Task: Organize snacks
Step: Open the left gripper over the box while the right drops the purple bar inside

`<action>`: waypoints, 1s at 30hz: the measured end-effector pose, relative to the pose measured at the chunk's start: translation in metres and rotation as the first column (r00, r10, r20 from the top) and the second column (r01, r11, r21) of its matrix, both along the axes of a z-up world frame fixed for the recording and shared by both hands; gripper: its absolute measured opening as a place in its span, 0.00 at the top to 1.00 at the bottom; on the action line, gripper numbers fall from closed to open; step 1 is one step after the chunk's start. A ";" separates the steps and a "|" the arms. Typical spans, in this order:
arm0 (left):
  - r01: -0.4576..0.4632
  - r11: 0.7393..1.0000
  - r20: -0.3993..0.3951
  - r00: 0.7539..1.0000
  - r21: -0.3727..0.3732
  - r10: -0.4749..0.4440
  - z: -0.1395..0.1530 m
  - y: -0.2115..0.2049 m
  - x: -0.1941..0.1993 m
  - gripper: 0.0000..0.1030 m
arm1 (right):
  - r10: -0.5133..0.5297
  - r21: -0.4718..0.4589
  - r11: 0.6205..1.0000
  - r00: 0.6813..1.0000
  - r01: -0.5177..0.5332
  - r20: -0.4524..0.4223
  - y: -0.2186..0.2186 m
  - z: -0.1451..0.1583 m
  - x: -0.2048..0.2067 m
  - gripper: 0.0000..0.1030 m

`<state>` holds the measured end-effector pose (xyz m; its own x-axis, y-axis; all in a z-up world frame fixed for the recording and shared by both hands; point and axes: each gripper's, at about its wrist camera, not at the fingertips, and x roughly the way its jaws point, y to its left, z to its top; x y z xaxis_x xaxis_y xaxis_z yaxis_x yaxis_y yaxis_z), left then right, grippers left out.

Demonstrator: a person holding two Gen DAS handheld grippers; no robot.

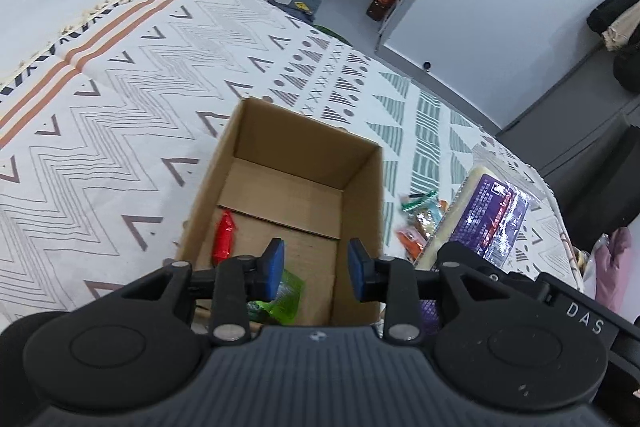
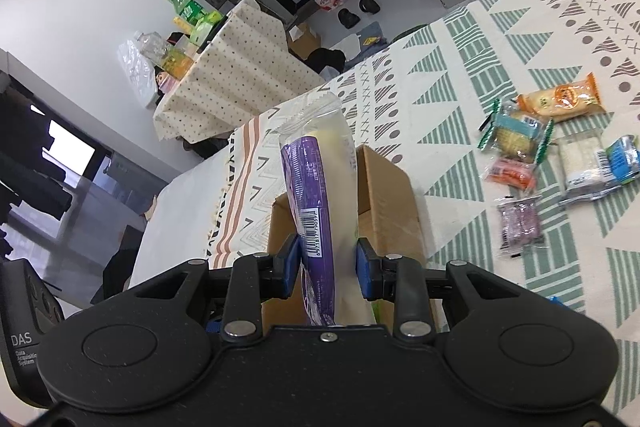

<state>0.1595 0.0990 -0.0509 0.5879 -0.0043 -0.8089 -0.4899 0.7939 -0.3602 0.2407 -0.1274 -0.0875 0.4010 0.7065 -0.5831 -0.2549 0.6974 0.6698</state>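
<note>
The right gripper is clamped on a long clear-wrapped snack pack with a purple printed label and pale cream contents; its blue pads press the pack from both sides near a white barcode on the purple face. The pack stands on edge and runs straight ahead of the fingers, its crimped clear end farthest from the tool, above the open brown cardboard box that sits just beyond and below the fingertips. Off to the right of this gripper, on the white cloth with green and grey triangle patterns, lie loose wrapped snacks: an orange-wrapped cake, a green-edged clear packet, a small orange-red packet, a small purple packet and a clear packet with blue print. The left gripper hangs over the near end of the same cardboard box, its blue pads apart and holding nothing. Directly below and ahead of its fingers, on the box floor, lie a red twisted-wrapper candy to the left and a bright green wrapper partly hidden under the left finger. To the right of this tool, beyond the box wall, the purple-labelled pack is visible, with the small packets between it and the box.
</note>
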 end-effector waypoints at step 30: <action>0.031 0.998 -0.042 0.999 0.051 -0.029 -0.005 -0.026 0.014 0.31 | -0.138 -0.104 0.985 0.990 0.135 -0.017 -0.075 -0.017 -0.002 0.43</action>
